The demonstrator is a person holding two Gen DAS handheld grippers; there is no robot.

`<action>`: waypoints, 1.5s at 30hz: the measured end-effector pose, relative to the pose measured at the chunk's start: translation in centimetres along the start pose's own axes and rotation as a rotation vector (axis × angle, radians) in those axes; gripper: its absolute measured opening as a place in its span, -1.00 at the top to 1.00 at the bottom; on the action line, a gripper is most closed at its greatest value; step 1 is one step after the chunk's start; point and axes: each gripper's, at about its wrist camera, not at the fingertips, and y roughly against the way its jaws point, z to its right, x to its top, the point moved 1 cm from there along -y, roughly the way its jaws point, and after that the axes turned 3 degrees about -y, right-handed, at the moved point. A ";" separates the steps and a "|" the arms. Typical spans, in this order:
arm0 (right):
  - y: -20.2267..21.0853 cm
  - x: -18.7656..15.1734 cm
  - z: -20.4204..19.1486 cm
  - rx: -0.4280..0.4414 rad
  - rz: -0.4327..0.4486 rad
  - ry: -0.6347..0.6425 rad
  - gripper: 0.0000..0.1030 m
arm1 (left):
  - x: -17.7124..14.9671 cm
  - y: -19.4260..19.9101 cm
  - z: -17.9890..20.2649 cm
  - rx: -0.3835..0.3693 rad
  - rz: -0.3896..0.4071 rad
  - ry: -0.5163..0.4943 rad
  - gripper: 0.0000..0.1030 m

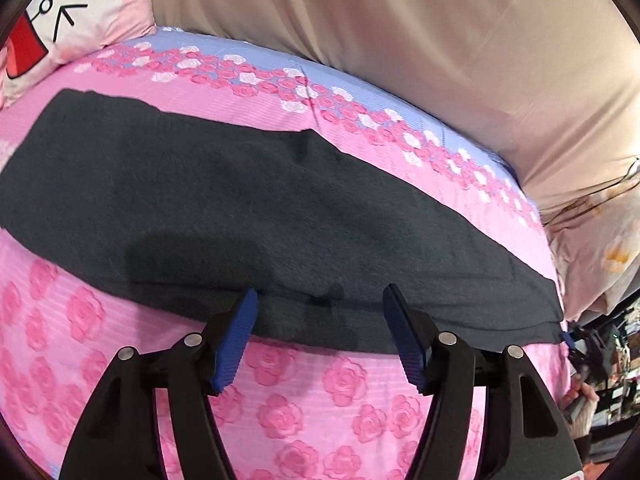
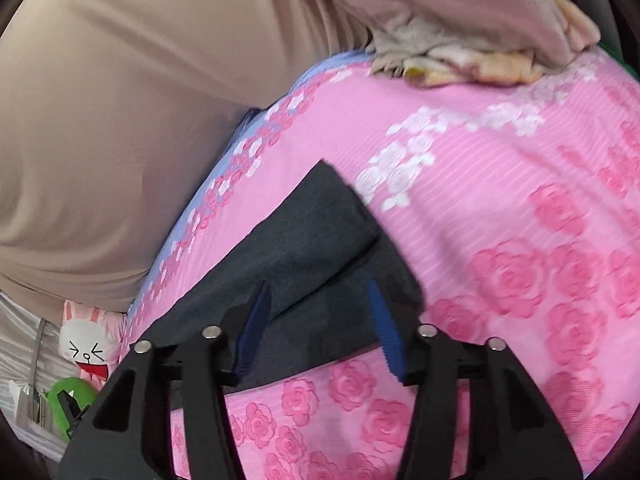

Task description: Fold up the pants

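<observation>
Dark grey pants (image 1: 240, 208) lie flat in a long band across the pink rose bedspread (image 1: 320, 400), folded lengthwise. My left gripper (image 1: 320, 300) hovers over the near edge of the pants, open, its blue pads (image 1: 236, 336) apart with nothing pinched. In the right wrist view one end of the pants (image 2: 304, 240) shows with a folded corner pointing up the bed. My right gripper (image 2: 318, 300) stands open above that end, blue pads (image 2: 386, 332) apart and cloth below them, not gripped.
A beige curtain (image 1: 440, 60) hangs behind the bed. A cartoon pillow (image 1: 72, 20) lies at the far left, seen also as the pillow (image 2: 86, 348) in the right wrist view. Bunched blankets (image 2: 460, 40) sit at the other end. Cluttered shelves (image 1: 608, 344) stand past the bed's right edge.
</observation>
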 end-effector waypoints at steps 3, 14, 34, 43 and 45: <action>-1.8 0.9 -0.2 0.002 -0.008 -0.037 0.02 | -0.4 0.1 0.4 -0.032 0.011 -0.002 -0.21; 2.8 1.2 -3.7 -0.049 0.158 0.095 0.97 | -0.2 -1.1 -0.8 -0.130 -0.044 0.082 -0.30; 2.8 0.1 -3.2 -0.127 0.113 0.103 0.96 | 2.3 0.4 -3.2 -0.198 -0.088 0.174 0.98; 1.2 -0.9 -0.1 -0.145 0.060 0.048 0.88 | -0.5 -3.0 -4.5 -0.167 -0.200 0.196 0.82; 1.7 -0.9 0.0 -0.137 0.068 0.050 0.85 | -0.3 -1.3 -4.2 -0.158 -0.154 0.165 0.37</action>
